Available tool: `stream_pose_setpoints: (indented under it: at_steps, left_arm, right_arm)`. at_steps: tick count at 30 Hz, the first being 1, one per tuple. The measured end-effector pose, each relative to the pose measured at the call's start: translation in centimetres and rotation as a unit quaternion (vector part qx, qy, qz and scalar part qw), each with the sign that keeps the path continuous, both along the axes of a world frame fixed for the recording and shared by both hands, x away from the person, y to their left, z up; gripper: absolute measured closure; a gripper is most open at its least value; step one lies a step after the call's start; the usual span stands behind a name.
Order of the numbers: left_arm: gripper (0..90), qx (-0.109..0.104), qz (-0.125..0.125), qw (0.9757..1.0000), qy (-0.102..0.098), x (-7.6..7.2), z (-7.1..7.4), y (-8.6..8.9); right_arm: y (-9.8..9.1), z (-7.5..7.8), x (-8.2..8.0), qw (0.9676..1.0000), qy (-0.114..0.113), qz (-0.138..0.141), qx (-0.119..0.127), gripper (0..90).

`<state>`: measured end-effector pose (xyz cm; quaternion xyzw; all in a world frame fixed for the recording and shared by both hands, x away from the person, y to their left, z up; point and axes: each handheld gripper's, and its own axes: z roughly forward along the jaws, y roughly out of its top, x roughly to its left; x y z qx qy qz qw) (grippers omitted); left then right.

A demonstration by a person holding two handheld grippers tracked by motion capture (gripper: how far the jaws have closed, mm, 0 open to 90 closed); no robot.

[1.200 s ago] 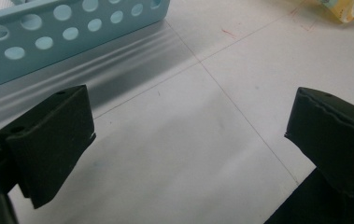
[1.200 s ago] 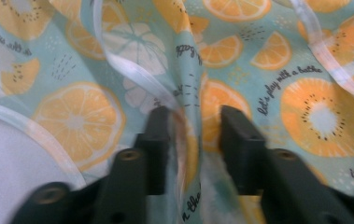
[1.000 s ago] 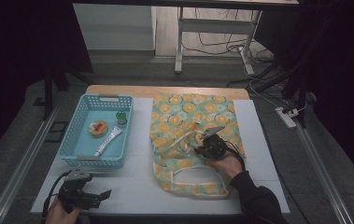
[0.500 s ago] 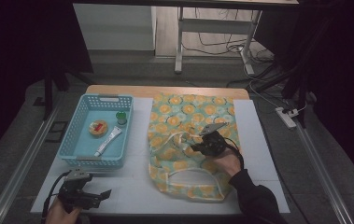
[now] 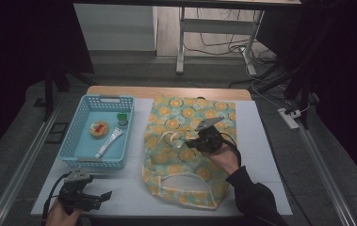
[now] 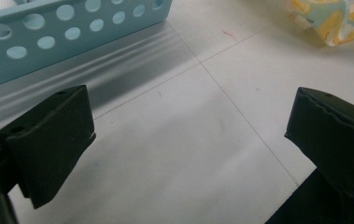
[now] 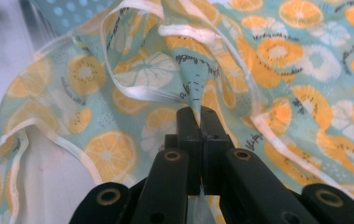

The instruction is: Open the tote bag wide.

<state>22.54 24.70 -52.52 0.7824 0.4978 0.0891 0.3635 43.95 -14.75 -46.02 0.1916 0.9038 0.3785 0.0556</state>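
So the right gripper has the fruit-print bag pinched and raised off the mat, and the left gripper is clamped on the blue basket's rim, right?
Not quite. The left gripper holds nothing: the left gripper view shows its jaws wide apart over bare mat, short of the blue basket. The right gripper is indeed pinching the fruit-print bag.

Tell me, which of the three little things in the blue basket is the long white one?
The white tube, lying slantwise at the near side of the basket. The green-capped bottle stands upright; the round orange-and-red item is flat.

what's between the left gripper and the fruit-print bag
Bare white table in the high view; the left gripper sits open, apart from the fruit-print bag.
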Motion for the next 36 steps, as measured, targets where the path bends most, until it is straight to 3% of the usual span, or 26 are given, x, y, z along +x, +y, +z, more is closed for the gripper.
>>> stream_pose_setpoints:
  at_steps: [12,21,36]
  left_arm:
    - [1.2,-0.004,0.001,1.0000,-0.001,0.0,0.0,0.1]
    - [1.2,-0.004,0.002,1.0000,-0.001,0.0,0.0,0.1]
    - [1.1,-0.005,0.004,1.0000,-0.002,0.0,0.0,0.2]
  right_arm:
    - [2.3,2.7,0.3,0.9994,-0.019,0.012,0.024,89.8]
    - [3.5,4.0,0.6,0.9985,-0.030,0.012,0.043,89.8]
    - [4.5,5.4,1.5,0.9978,-0.043,0.012,0.050,89.8]
